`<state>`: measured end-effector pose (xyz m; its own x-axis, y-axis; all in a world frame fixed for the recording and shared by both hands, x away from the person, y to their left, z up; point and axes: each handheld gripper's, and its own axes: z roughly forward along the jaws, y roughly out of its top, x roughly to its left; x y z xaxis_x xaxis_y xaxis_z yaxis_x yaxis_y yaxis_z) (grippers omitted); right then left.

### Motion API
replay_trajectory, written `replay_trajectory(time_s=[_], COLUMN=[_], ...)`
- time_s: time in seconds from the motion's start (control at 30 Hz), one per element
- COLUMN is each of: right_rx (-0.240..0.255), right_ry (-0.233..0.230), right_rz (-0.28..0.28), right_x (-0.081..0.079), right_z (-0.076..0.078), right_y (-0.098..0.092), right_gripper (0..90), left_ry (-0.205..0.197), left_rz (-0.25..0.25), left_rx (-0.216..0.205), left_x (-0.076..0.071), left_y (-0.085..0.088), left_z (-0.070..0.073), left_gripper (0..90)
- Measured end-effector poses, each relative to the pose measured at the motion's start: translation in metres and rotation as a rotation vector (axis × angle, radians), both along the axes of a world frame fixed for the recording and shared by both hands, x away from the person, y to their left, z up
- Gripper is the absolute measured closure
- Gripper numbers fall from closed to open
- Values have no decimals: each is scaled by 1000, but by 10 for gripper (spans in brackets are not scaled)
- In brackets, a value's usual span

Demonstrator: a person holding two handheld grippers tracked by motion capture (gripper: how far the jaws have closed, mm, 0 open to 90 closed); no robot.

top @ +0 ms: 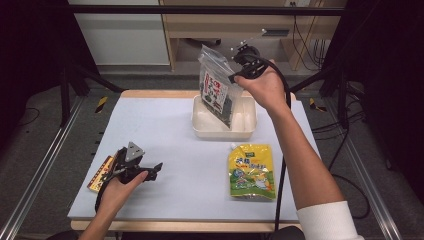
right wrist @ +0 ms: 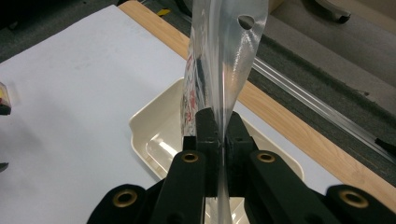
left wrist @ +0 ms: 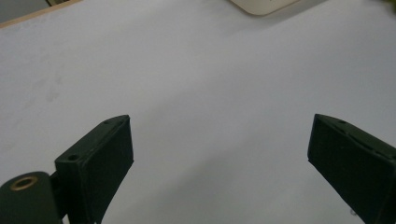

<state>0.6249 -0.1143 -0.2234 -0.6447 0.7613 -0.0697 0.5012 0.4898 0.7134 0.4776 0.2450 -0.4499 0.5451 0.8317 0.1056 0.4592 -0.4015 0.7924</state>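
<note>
My right gripper (top: 235, 76) is raised over the far side of the table, shut on the top edge of a clear plastic bag of dark seaweed with a red-and-white label (top: 218, 90). The bag hangs with its lower end inside a cream tray (top: 200, 131). In the right gripper view the jaws (right wrist: 223, 122) pinch the bag's clear film (right wrist: 229, 56) above the tray (right wrist: 144, 135). My left gripper (top: 154, 171) rests low at the near left of the table. Its jaws (left wrist: 219, 126) stand wide open with only the white table surface (left wrist: 210, 70) between them.
A yellow-green pouch (top: 251, 171) lies flat on the white mat, in front of the tray's right end. An orange-yellow packet (top: 100, 173) lies beside the left hand at the table's left edge. A corner of the tray (left wrist: 261, 5) shows ahead of the left gripper. A wooden table edge (right wrist: 289, 126) runs behind the tray.
</note>
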Motion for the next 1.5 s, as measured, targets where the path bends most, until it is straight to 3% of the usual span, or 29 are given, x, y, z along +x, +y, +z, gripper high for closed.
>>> replay_trajectory(time_s=[0.5, 0.93, 1.27, 1.4, 1.5], right_rx=[4, 20, 56, 73, 85], right_ry=[44, 36, -5, -25, -64], right_rz=[-8, -8, -4, 2, 9], right_x=[7, 9, 6, 2, -3], right_z=[-24, -28, -30, -29, -27], right_y=[8, 6, 1, -1, -3], right_gripper=[868, 834, 664, 551, 460], left_ry=[3, 8, 8, 8, 7], left_rz=[-13, -21, -19, -23, -19], left_rx=[5, 10, 10, 10, 12], left_x=[0, -1, 0, -1, 0], left_y=[-2, -4, -3, -3, -3], left_z=[-1, -1, -1, -1, -1], left_gripper=[70, 71, 72, 72, 71])
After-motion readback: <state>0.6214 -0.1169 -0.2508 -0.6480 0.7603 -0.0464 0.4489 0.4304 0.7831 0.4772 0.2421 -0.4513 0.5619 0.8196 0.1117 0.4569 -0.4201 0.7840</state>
